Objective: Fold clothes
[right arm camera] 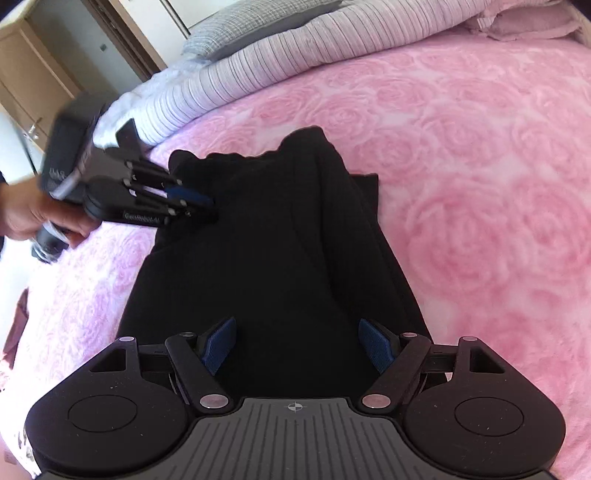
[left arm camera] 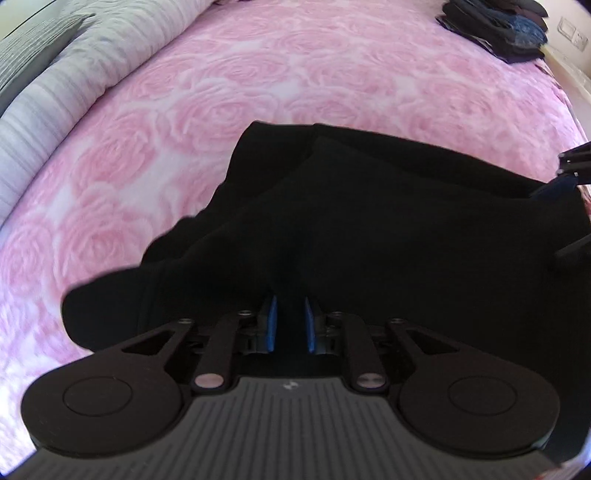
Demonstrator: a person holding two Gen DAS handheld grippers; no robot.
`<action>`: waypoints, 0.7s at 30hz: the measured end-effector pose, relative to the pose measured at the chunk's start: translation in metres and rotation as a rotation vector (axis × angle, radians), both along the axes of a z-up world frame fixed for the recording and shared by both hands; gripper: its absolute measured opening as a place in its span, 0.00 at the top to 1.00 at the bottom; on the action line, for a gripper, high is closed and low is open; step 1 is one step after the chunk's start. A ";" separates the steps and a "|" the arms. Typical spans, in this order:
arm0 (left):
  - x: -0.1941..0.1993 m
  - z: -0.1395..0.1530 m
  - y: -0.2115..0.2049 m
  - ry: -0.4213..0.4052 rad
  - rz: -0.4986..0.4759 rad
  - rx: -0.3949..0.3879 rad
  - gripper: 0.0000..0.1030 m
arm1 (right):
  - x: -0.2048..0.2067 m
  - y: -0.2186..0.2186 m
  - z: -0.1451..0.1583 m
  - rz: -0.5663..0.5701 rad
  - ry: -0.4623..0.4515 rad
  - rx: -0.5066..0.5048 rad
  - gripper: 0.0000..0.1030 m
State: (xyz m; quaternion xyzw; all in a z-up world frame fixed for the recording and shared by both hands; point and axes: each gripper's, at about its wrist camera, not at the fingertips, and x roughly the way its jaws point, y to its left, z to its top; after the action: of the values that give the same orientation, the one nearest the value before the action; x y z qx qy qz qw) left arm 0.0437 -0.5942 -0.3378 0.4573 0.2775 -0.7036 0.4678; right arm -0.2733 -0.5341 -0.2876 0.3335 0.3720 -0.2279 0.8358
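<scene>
A black garment (right arm camera: pixel 273 236) lies folded in layers on the pink rose-patterned bedspread (right arm camera: pixel 461 166); it also fills the middle of the left wrist view (left arm camera: pixel 351 221). My left gripper (left arm camera: pixel 290 321) has its blue pads close together with black cloth between them, at the garment's edge; it shows in the right wrist view (right arm camera: pixel 199 206), held by a hand. My right gripper (right arm camera: pixel 297 343) is open, its blue pads wide apart over the near end of the garment. Part of it shows at the right edge of the left wrist view (left arm camera: pixel 572 166).
A striped grey-white duvet (right arm camera: pixel 258 74) and a checked pillow (right arm camera: pixel 258 26) lie along the bed's far side. A stack of dark folded clothes (left arm camera: pixel 498 29) sits at the far corner. Wooden cupboards (right arm camera: pixel 37 74) stand beyond the bed.
</scene>
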 end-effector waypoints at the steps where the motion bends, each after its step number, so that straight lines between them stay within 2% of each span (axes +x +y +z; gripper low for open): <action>1: 0.001 0.005 0.001 0.008 0.028 -0.007 0.88 | -0.002 0.001 0.000 0.008 0.003 -0.010 0.26; 3: 0.004 0.025 0.011 0.029 0.088 -0.056 0.88 | -0.004 0.004 0.006 0.027 0.008 -0.042 0.26; 6: 0.018 0.048 0.035 -0.010 0.153 -0.112 0.88 | -0.002 0.016 0.026 0.077 0.005 -0.104 0.26; 10: 0.051 0.046 0.035 -0.023 0.229 -0.142 0.88 | 0.018 0.037 0.031 0.211 -0.026 -0.129 0.26; 14: 0.061 0.009 -0.006 -0.005 0.201 -0.109 0.89 | 0.033 0.057 -0.003 0.260 0.058 -0.156 0.26; 16: 0.052 -0.006 -0.018 -0.025 0.121 -0.121 0.90 | 0.029 0.063 -0.013 0.238 0.068 -0.180 0.26; 19: 0.052 -0.004 -0.019 -0.039 0.085 -0.138 0.91 | 0.027 0.068 -0.015 0.210 0.082 -0.196 0.26; 21: 0.055 0.004 -0.014 -0.042 0.085 -0.130 0.90 | 0.032 0.068 -0.006 0.188 0.117 -0.191 0.26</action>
State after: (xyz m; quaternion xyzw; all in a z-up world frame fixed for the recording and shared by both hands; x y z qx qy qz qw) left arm 0.0989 -0.6085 -0.3334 0.4285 0.2405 -0.6897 0.5318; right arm -0.2412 -0.4664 -0.2940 0.2023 0.4261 -0.2021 0.8583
